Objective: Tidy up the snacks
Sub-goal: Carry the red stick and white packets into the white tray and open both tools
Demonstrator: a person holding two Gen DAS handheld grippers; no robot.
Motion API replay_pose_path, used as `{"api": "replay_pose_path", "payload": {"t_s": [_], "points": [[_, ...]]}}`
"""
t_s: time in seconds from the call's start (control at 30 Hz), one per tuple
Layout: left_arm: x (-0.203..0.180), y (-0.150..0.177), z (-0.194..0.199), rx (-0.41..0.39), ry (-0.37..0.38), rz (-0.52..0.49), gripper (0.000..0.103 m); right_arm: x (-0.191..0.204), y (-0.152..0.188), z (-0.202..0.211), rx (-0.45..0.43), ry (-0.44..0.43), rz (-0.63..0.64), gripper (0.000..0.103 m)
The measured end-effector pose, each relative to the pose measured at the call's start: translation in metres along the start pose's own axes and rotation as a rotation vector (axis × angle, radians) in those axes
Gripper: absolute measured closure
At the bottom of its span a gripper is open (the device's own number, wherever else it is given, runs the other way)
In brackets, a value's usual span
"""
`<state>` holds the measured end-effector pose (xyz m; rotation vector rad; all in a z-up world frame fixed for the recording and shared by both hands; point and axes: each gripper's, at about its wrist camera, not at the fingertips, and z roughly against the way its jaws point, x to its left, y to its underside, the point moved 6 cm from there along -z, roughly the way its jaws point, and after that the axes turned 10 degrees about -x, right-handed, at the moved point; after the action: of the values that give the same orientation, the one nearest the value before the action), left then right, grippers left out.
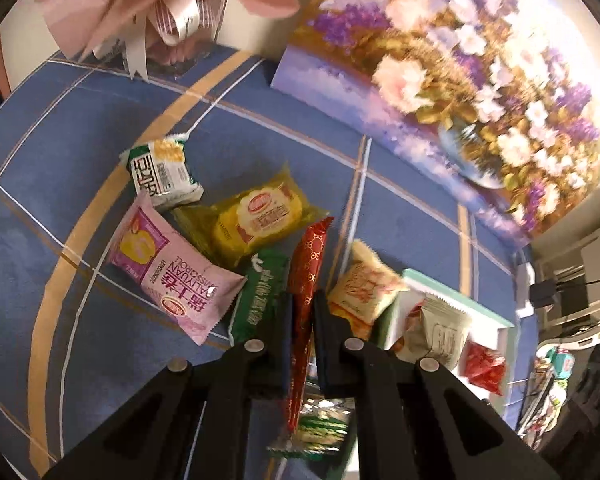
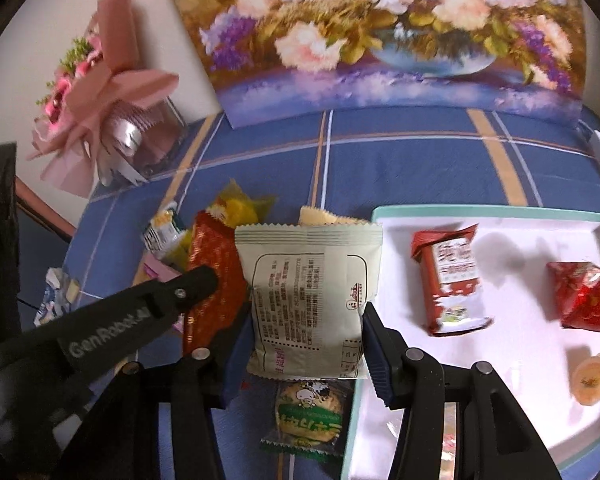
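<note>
Blue checked tablecloth with tan and white stripes (image 2: 400, 172) spread as the base, large floral painting of a vase with purple and pink blooms (image 2: 380, 36) propped at its far edge, pink paper-wrapped bouquet (image 2: 100, 92) stood left of the painting, crumpled wrapper scrap (image 2: 56, 292) laid near the cloth's left edge.

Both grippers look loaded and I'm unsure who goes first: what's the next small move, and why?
Probably carry the right gripper rightward over the white tray and release there. It already clamps the pale green packet beside the tray's rim, and the tray holds three snacks with bare space.
</note>
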<state>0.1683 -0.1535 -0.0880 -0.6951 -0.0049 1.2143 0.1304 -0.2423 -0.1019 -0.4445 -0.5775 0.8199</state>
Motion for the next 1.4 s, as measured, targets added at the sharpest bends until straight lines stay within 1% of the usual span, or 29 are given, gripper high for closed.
{"api": "replay_pose_path", "payload": {"t_s": [0.17,0.3,0.37,0.5,0.6,0.67,0.83,1.03,1.13,1.4], "points": [[-0.033,0.007,0.019,-0.011,0.049,-0.031,0.093,-0.024,-0.004,0.023,-0.01,0.029,-0.052,0.049],[-0.066,0.023,0.024,0.007,0.091,-0.078,0.093,-0.053,-0.007,0.044,-0.019,0.048,-0.123,0.049],[-0.081,0.033,0.025,0.029,0.118,-0.095,0.093,-0.07,-0.008,0.055,-0.021,0.075,-0.15,0.049],[-0.113,0.055,0.022,0.074,0.164,-0.137,0.093,-0.111,-0.006,0.076,-0.019,0.157,-0.187,0.049],[-0.134,0.069,0.023,0.09,0.186,-0.173,0.093,-0.138,-0.004,0.087,-0.014,0.209,-0.214,0.049],[-0.146,0.075,0.023,0.094,0.2,-0.195,0.093,-0.154,-0.002,0.094,-0.007,0.232,-0.23,0.049],[-0.17,0.09,0.019,0.114,0.239,-0.213,0.093,-0.177,0.005,0.108,-0.002,0.257,-0.25,0.049],[-0.182,0.105,0.007,0.161,0.271,-0.2,0.093,-0.191,0.014,0.108,0.022,0.256,-0.272,0.049],[-0.179,0.11,0.002,0.193,0.259,-0.181,0.093,-0.192,0.018,0.104,0.042,0.251,-0.279,0.048],[-0.168,0.101,0.007,0.181,0.221,-0.17,0.091,-0.188,0.02,0.102,0.053,0.241,-0.276,0.048]]}}
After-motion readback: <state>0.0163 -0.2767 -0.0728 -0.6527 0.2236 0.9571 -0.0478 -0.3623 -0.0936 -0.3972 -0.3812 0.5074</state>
